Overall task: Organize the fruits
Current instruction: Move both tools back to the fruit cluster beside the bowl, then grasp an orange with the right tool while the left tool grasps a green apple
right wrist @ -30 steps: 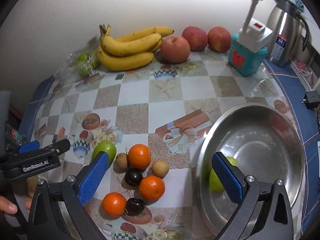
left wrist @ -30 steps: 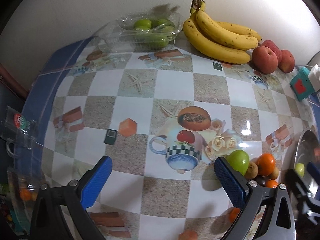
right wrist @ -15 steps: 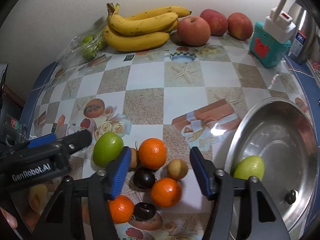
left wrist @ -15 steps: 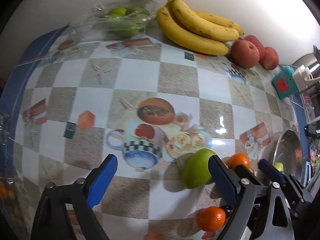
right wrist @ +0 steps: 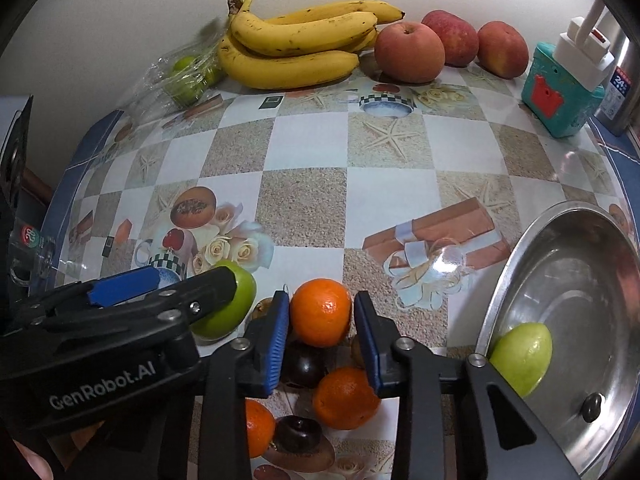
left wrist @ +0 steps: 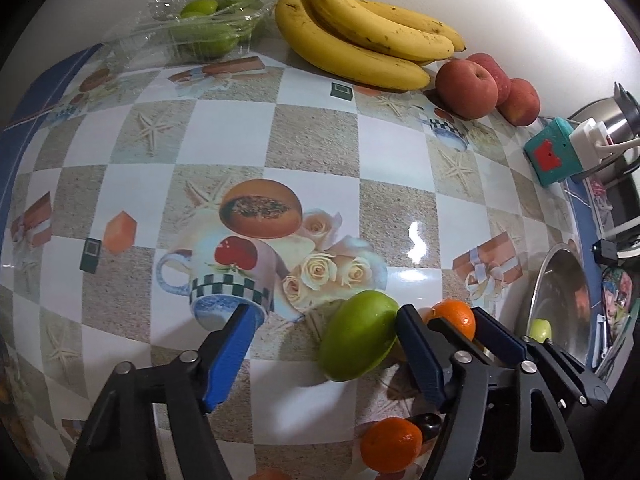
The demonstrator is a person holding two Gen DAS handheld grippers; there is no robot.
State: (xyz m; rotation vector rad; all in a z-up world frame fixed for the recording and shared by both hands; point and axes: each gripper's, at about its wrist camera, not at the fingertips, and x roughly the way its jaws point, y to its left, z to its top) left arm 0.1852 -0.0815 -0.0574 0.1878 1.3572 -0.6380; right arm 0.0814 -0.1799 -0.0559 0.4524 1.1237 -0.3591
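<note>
A pile of small fruit lies near the front of the table: a green apple (left wrist: 358,334) (right wrist: 230,312), several oranges (right wrist: 320,312) (left wrist: 454,318) and dark plums (right wrist: 304,366). My left gripper (left wrist: 324,350) is open with the green apple between its fingers, against the right pad. My right gripper (right wrist: 321,338) has its blue pads tight on both sides of the top orange. A steel bowl (right wrist: 600,264) at the right holds another green apple (right wrist: 522,356).
Bananas (right wrist: 296,46), three red apples (right wrist: 410,52) and a bag of green fruit (right wrist: 186,76) line the back wall. A teal box with a white plug (right wrist: 564,88) and a kettle stand at back right.
The left gripper has moved right and closer until the green apple sits between its fingers. The right gripper has narrowed from wide open and moved in onto the top orange.
</note>
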